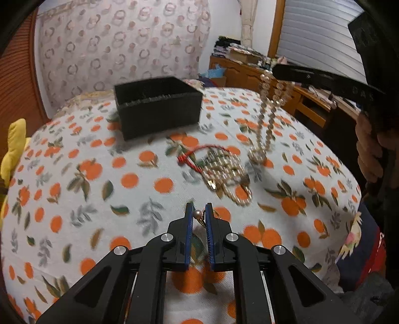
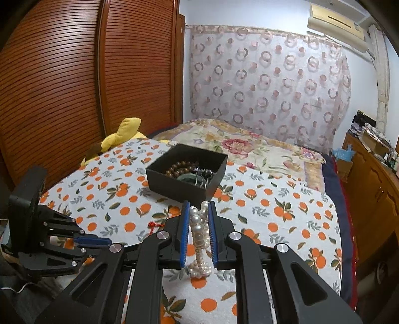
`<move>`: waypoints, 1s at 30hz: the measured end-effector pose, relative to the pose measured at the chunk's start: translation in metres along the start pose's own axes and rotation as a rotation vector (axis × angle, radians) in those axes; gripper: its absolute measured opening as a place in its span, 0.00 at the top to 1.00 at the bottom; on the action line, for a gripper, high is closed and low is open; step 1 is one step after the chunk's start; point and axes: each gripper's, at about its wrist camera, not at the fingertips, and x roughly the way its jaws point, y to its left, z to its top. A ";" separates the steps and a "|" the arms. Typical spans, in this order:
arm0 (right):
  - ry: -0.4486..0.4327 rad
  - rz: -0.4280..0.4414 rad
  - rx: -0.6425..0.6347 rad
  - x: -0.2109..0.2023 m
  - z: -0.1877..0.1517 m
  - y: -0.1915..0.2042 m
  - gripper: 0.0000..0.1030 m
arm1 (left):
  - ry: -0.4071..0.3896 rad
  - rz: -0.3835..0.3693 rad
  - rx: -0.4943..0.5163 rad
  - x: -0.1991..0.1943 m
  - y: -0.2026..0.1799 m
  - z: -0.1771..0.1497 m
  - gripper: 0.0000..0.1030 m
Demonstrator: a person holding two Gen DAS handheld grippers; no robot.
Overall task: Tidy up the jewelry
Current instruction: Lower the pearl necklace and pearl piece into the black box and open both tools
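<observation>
Orange-print bed, black box, jewelry pile

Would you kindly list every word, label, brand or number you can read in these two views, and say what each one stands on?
"DAS": raised letters, partly legible, on the black plastic body of the right tool in the left wrist view; any further letters are blurred.
White wall air conditioner: no marking can be read.
Black rectangular box, orange-print bedcover: no text visible.

Only faint embossed letters, seemingly "DAS", are made out on the black arm of the right gripper; nothing else can be read.
</observation>
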 end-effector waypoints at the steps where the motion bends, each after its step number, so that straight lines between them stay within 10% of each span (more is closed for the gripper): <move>1: -0.007 0.000 -0.002 0.000 0.004 0.001 0.84 | -0.011 0.006 -0.002 -0.002 0.002 0.005 0.91; 30: -0.133 -0.007 -0.053 0.039 0.124 -0.007 0.84 | -0.160 0.114 -0.086 0.002 0.073 0.114 0.91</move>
